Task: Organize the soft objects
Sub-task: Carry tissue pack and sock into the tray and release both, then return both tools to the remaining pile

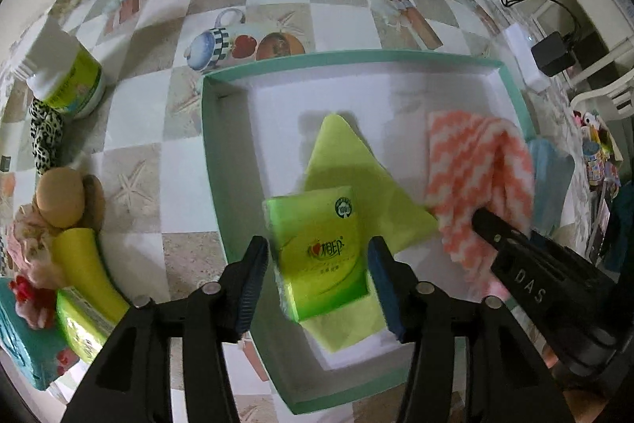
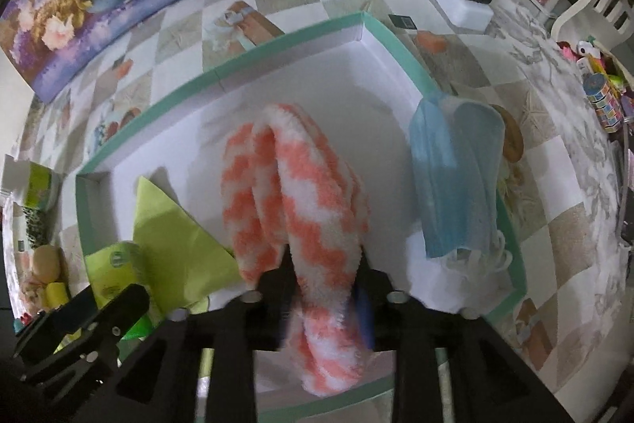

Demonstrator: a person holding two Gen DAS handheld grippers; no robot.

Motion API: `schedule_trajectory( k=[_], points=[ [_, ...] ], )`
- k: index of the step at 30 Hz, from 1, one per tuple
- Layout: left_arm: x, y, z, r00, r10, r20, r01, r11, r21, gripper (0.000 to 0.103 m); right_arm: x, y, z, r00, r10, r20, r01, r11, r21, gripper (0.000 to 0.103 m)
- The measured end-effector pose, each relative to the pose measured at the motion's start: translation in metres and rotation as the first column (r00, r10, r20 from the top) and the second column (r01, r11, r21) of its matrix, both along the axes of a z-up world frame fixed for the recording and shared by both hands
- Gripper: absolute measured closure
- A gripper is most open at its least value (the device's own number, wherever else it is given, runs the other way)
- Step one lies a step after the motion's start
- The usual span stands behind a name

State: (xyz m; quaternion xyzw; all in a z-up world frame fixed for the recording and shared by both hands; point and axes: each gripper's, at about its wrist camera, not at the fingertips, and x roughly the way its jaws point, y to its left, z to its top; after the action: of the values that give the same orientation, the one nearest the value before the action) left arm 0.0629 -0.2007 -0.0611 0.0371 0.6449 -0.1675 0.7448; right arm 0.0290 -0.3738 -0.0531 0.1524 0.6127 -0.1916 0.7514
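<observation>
Both grippers point down into the teal-rimmed box [image 1: 214, 145]. The left gripper [image 1: 317, 280] straddles a green tissue pack [image 1: 317, 248] lying on a green cloth [image 1: 344, 165], jaws released. The right gripper [image 2: 323, 298] brackets a folded pink-and-white towel [image 2: 293, 193]; whether its jaws press the towel cannot be told. A blue mask [image 2: 451, 181] drapes over the box edge.

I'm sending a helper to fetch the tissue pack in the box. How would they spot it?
Find the shallow green-rimmed box on the checkered table. On its white floor lies a lime-green napkin; the tissue pack sits on that. It is the only glossy, printed green packet, unlike the fluffy pink-and-white cloth beside it.
</observation>
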Motion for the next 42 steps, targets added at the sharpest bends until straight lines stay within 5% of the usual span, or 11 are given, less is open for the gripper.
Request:
schedule_trajectory(
  k=[1,9,11,16,30,42],
  points=[
    [0.0,0.001,0.001,1.0,0.004,0.0,-0.004,1.0,-0.005,0.037,0.0,0.001,0.001,1.0,0.003,-0.002,-0.003,1.0,-0.006,0.051],
    [0.005,0.017,0.015,0.998,0.063,0.013,-0.063,0.998,-0.009,0.021,0.001,0.013,0.014,0.999,0.046,-0.017,-0.046,0.998,-0.035,0.032],
    [0.008,0.024,0.018,0.996,0.09,0.018,-0.09,0.996,-0.008,0.008,0.001,0.018,0.021,0.998,0.06,-0.013,-0.061,0.996,-0.064,0.02],
    [0.013,0.04,0.027,0.988,0.144,0.045,-0.145,0.989,0.01,0.008,0.002,0.025,0.037,0.998,0.063,-0.001,-0.063,0.992,-0.111,0.0],
    [0.023,0.106,0.07,0.959,0.24,0.15,-0.241,0.97,-0.007,0.008,-0.007,0.029,0.092,0.988,0.068,0.137,-0.051,0.991,-0.12,0.0],
    [0.028,0.217,0.087,0.878,0.439,0.194,-0.444,0.896,-0.018,0.008,-0.002,0.057,0.095,0.979,0.128,0.157,-0.113,0.988,-0.104,0.0]
  ],
)
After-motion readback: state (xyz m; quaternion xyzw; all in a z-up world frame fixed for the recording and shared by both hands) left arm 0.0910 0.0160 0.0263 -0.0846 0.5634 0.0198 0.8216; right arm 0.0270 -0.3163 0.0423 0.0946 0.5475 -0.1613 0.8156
